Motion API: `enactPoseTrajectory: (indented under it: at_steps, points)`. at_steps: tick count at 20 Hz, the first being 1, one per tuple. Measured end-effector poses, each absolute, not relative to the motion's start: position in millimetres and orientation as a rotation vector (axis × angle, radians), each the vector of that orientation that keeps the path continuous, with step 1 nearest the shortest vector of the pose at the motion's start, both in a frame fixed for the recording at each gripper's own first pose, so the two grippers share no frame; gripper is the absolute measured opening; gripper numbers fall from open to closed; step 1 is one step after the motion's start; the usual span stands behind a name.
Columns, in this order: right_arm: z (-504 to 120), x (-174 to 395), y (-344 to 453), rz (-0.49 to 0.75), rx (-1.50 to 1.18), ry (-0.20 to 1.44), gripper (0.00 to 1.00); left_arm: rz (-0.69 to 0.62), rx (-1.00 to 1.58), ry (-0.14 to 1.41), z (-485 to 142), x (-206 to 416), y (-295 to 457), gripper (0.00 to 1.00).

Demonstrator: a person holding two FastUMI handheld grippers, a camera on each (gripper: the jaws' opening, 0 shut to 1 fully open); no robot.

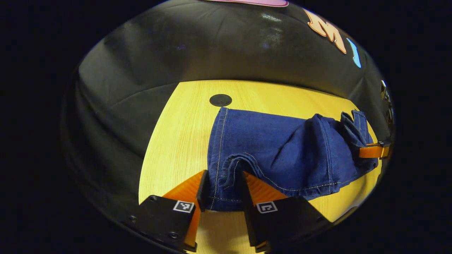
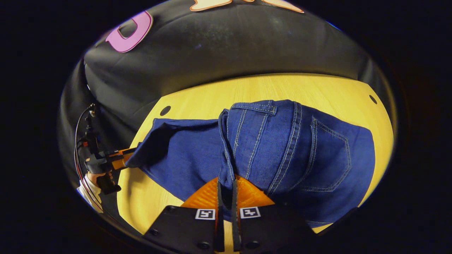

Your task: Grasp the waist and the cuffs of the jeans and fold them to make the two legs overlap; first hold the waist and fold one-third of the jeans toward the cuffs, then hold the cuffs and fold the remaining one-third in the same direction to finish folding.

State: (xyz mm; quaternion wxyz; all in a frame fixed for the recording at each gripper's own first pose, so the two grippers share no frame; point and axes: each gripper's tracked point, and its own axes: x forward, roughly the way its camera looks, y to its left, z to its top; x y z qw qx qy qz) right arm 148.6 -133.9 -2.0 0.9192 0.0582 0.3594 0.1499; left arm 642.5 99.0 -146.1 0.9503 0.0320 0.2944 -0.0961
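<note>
While the dark blue denim jeans [image 2: 300, 155] lie on the yellow wooden desk [image 1: 176, 141], the right tool [image 2: 226, 197] pinches their waist; the left tool [image 1: 221, 190], part-spread, straddles the cuffs.

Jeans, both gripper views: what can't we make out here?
- Left gripper view: whether both left gripper fingers press the cuffs; bunched denim covers the contact.
- Right gripper view: the waist edge drops between the right gripper fingers, pinch point hidden.
- Jeans underside and lower leg, covered by the top layer.
</note>
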Motion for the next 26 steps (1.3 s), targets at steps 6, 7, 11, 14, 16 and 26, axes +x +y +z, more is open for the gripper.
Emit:
enactPoseTrajectory:
  at_steps: [6,7,11,14,16,26]
  points:
    - [-20.0,112.1,-172.1,0.403,0.262,0.729,0.85,-0.200,0.054,0.638,-146.6,641.2,87.8,0.00]
    - [-18.4,103.0,-182.1,0.401,0.241,0.713,0.99,-0.201,0.049,0.647,-146.6,642.6,86.8,0.00]
    - [24.9,40.0,-239.0,0.362,0.238,0.649,0.98,-0.239,-0.123,0.724,-132.9,632.0,67.7,0.00]
    - [49.4,3.0,-312.6,0.304,0.291,0.614,0.98,-0.244,-0.157,0.712,-105.2,622.4,58.6,0.00]
    - [62.7,-23.7,-371.2,0.250,0.317,0.592,0.98,-0.260,-0.142,0.711,-85.2,613.4,38.4,0.00]
    - [105.6,-149.5,-677.8,0.098,0.460,0.553,0.98,-0.373,-0.115,0.639,37.8,582.9,-149.3,0.00]
